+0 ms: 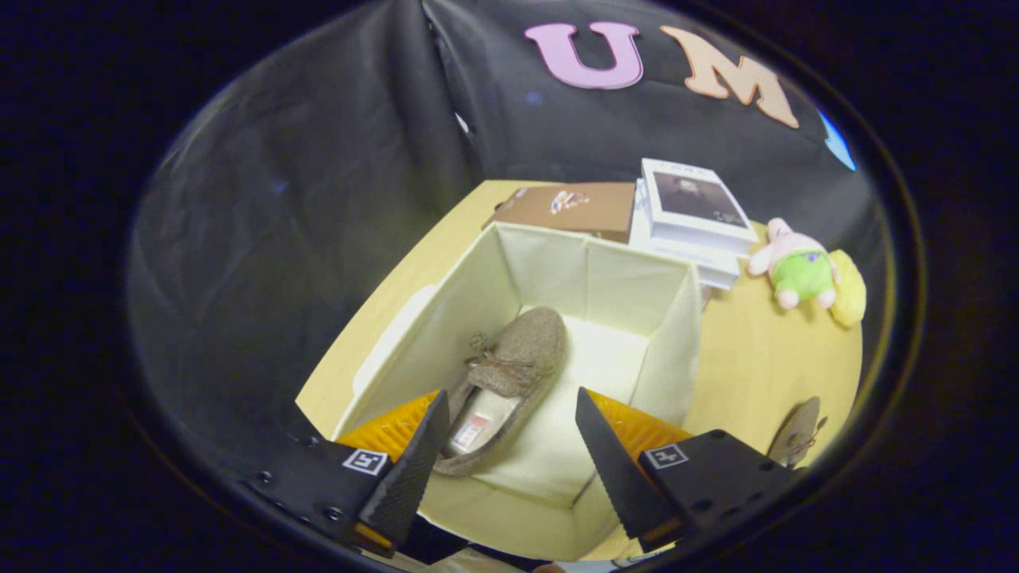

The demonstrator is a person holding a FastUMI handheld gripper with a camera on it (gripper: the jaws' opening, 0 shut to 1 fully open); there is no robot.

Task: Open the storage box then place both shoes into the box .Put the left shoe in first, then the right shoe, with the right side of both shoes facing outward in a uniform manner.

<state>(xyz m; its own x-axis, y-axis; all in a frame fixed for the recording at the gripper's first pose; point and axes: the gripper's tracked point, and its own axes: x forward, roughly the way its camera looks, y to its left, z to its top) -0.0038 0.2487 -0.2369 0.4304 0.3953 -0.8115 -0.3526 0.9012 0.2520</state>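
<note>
A pale wooden table [756, 358] stands inside the dark cloth booth, and the open storage box [478, 294] takes up most of its near side, the lid nowhere over it. One brown shoe [509, 374] already lies on the box floor along the left wall, its toe pointing toward the far wall, its heel just ahead of the gripper [509, 454]. The gripper hangs above the box's near rim with its fingers spread wide and nothing between them. The second shoe [796, 434] sits on the table outside the box, off the right wall near the table's near right edge. A stack of books [692, 223], a brown cardboard piece [573, 208] and a plush toy [800, 270] crowd the far edge. To my eye the first shoe is placed; next comes a swing right to take the other shoe and set it beside this one, facing the same way.
</note>
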